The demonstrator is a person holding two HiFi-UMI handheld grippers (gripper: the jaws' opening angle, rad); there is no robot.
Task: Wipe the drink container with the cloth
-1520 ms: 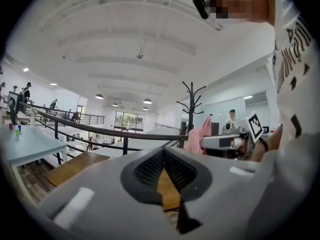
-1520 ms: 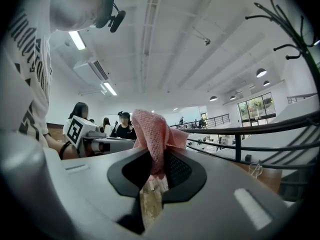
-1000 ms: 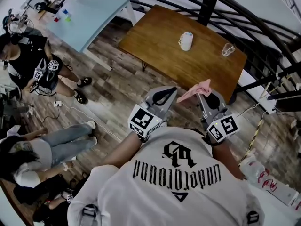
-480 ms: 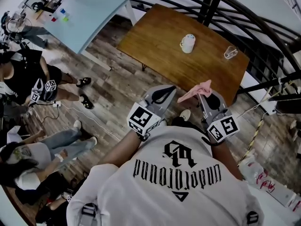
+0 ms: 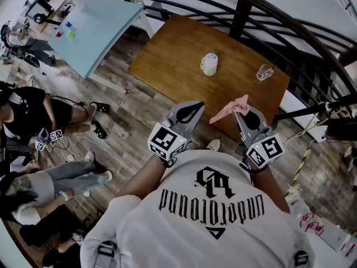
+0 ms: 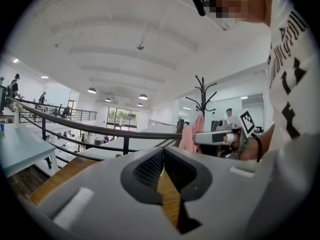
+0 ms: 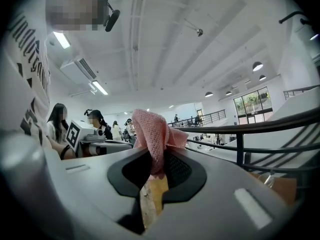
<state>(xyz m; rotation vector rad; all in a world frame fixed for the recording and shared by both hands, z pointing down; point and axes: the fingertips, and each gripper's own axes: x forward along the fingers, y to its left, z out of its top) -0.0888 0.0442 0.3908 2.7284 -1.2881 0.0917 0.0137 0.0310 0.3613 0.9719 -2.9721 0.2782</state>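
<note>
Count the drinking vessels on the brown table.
2: a white mug near the middle of the table, and a clear glass toward its right end. Nothing on the table could hide another.

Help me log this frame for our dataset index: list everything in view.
Wooden table: one, brown, ahead by the railing.
Drink container: one, white, mid-table.
Glass: one, clear, table's right end.
Blue table: one, light blue, upper left.
Railing: one, black, behind the tables.
Bystanders: at least two, far left on the floor.
Cloth: one, pink, pinched in the right jaws.
Left gripper: one, grey, jaws shut, empty.
Right gripper: one, grey, shut on the cloth.
</note>
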